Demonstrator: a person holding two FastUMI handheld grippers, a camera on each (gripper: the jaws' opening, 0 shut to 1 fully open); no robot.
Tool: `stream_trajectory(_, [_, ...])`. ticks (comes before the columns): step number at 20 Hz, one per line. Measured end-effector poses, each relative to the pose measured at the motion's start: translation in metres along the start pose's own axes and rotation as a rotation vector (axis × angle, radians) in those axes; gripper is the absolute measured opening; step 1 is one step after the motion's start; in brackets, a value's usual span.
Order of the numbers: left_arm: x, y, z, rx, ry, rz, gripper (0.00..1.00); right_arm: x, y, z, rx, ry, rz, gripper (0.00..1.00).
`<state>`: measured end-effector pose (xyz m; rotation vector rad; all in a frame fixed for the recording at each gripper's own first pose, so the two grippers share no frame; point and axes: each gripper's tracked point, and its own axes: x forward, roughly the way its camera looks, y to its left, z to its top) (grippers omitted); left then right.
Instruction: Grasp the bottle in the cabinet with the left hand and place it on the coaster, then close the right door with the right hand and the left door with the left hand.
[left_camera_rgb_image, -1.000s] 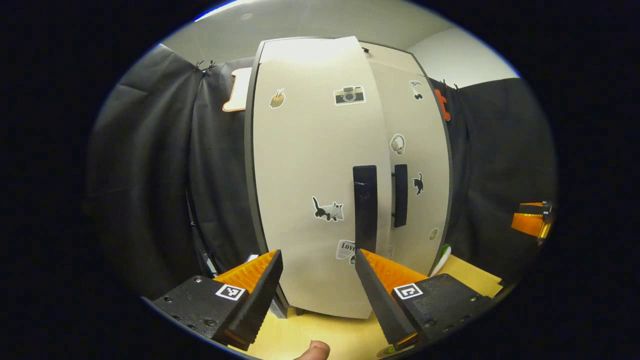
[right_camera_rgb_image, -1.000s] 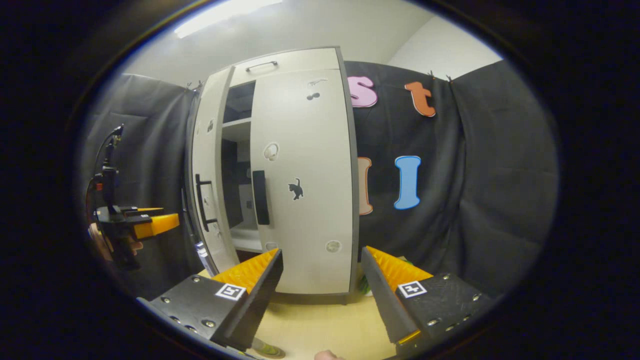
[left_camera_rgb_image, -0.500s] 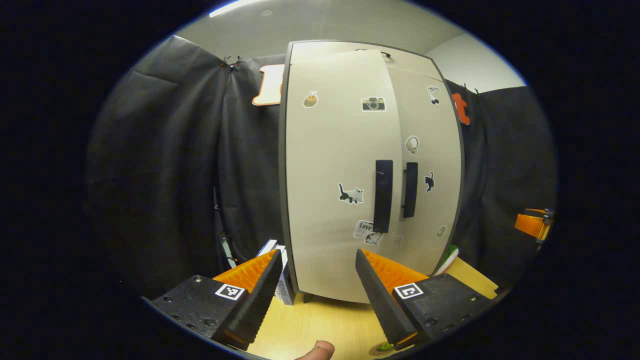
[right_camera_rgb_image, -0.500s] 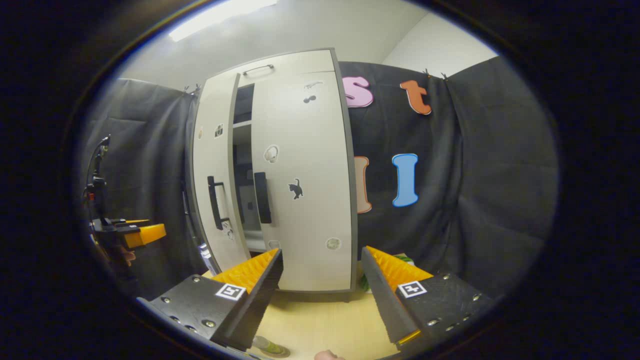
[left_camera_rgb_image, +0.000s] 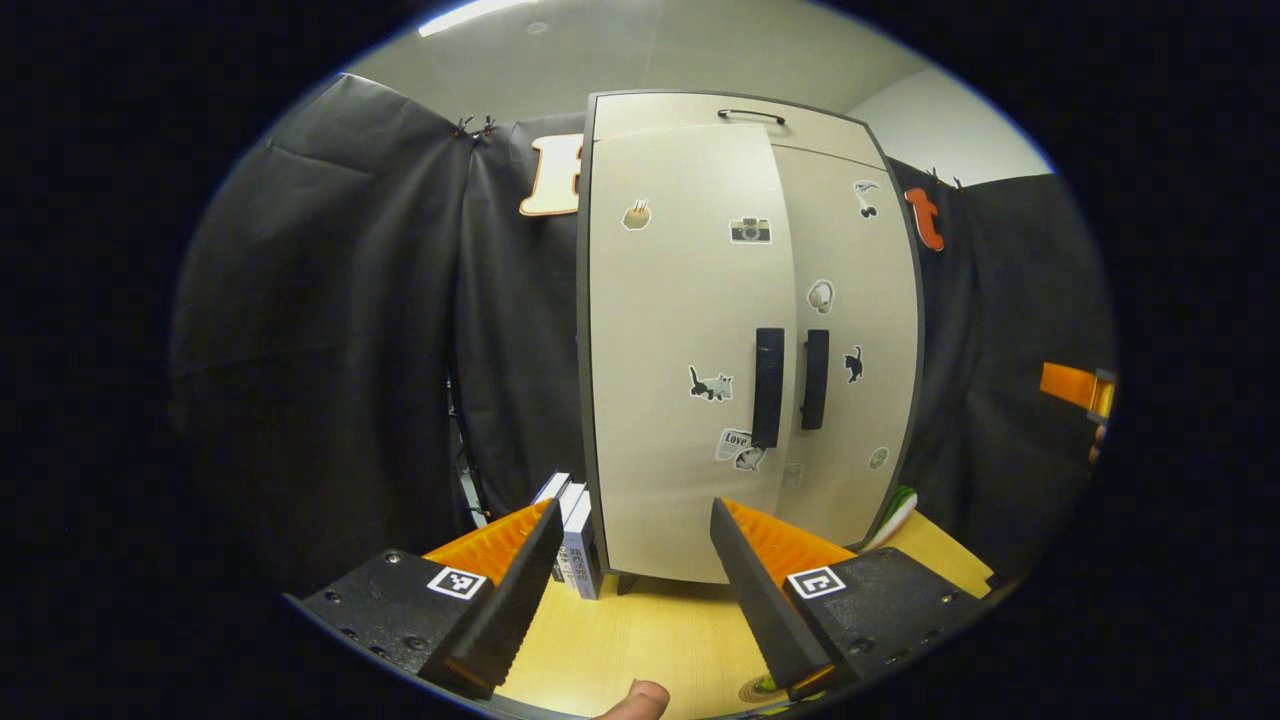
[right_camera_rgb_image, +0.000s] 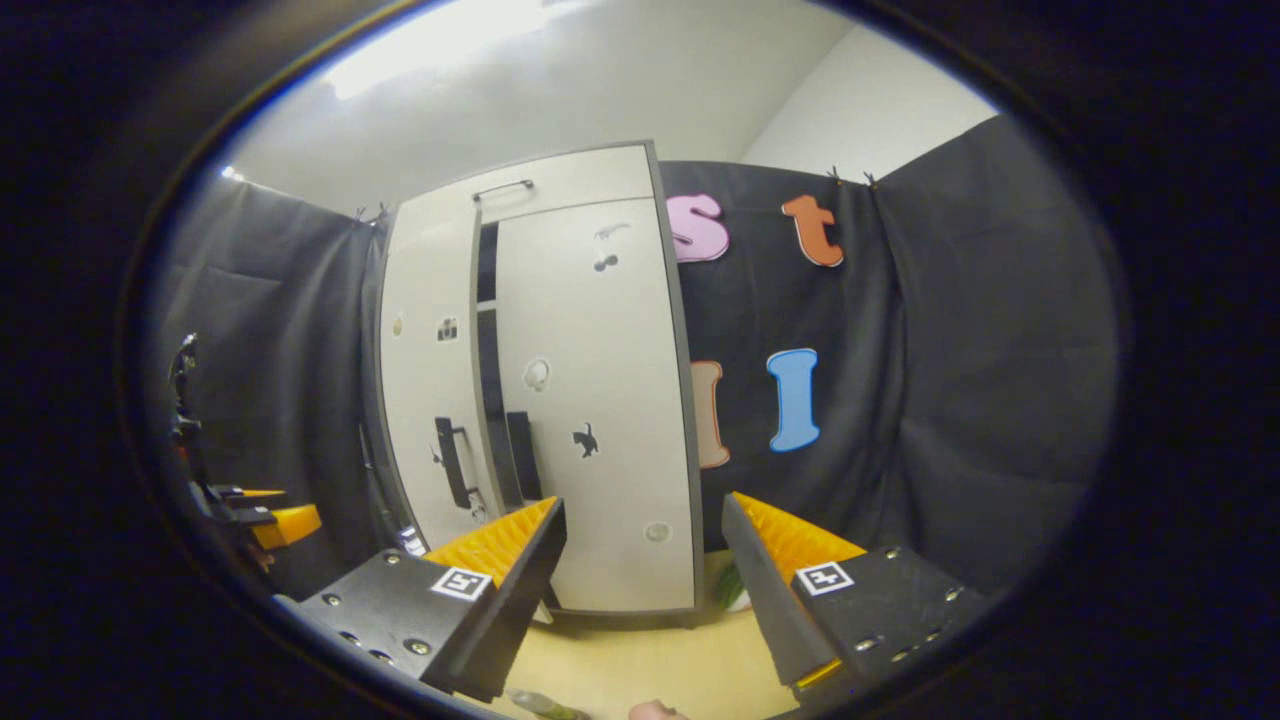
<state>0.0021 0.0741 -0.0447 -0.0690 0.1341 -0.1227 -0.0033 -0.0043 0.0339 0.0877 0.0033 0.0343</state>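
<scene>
The pale cabinet (left_camera_rgb_image: 745, 110) stands on the wooden table. Its right door (left_camera_rgb_image: 850, 300) is shut. The left door (left_camera_rgb_image: 680, 330) is almost shut; in the right gripper view a narrow dark gap (right_camera_rgb_image: 487, 330) remains between the doors. Two black handles (left_camera_rgb_image: 768, 385) sit side by side. My left gripper (left_camera_rgb_image: 632, 520) is open, empty and held back from the left door. My right gripper (right_camera_rgb_image: 640, 520) is open and empty before the right door (right_camera_rgb_image: 590, 400). At the lower edge, a sliver of the bottle on its coaster (left_camera_rgb_image: 762, 689) shows.
Books (left_camera_rgb_image: 575, 535) stand at the cabinet's left foot. A green and white object (left_camera_rgb_image: 895, 505) lies by its right side. The other gripper (left_camera_rgb_image: 1075, 385) hangs at the far right, and the left one (right_camera_rgb_image: 275, 520) at the far left. A fingertip (left_camera_rgb_image: 635, 700) shows low.
The left door has swung from half open to nearly shut. My left gripper has drawn back from the cabinet. The right gripper has tilted upward and backed off a little.
</scene>
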Motion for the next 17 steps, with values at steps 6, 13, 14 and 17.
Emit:
stream_trajectory(6, [-0.008, 0.000, 0.029, -0.002, -0.019, 0.014, 0.94, -0.001, 0.001, 0.028, -0.039, -0.029, 0.004, 0.95])
stream_trajectory(13, [-0.008, -0.002, 0.035, 0.026, -0.034, 0.022, 0.94, 0.005, 0.017, 0.051, -0.038, -0.027, 0.020, 0.95])
stream_trajectory(14, [-0.008, -0.002, 0.035, 0.026, -0.033, 0.022, 0.94, 0.004, 0.022, 0.057, -0.048, -0.036, 0.027, 0.95])
stream_trajectory(17, [-0.007, -0.001, 0.043, 0.019, -0.030, 0.032, 0.94, 0.001, 0.029, 0.067, -0.117, -0.058, 0.014, 0.95])
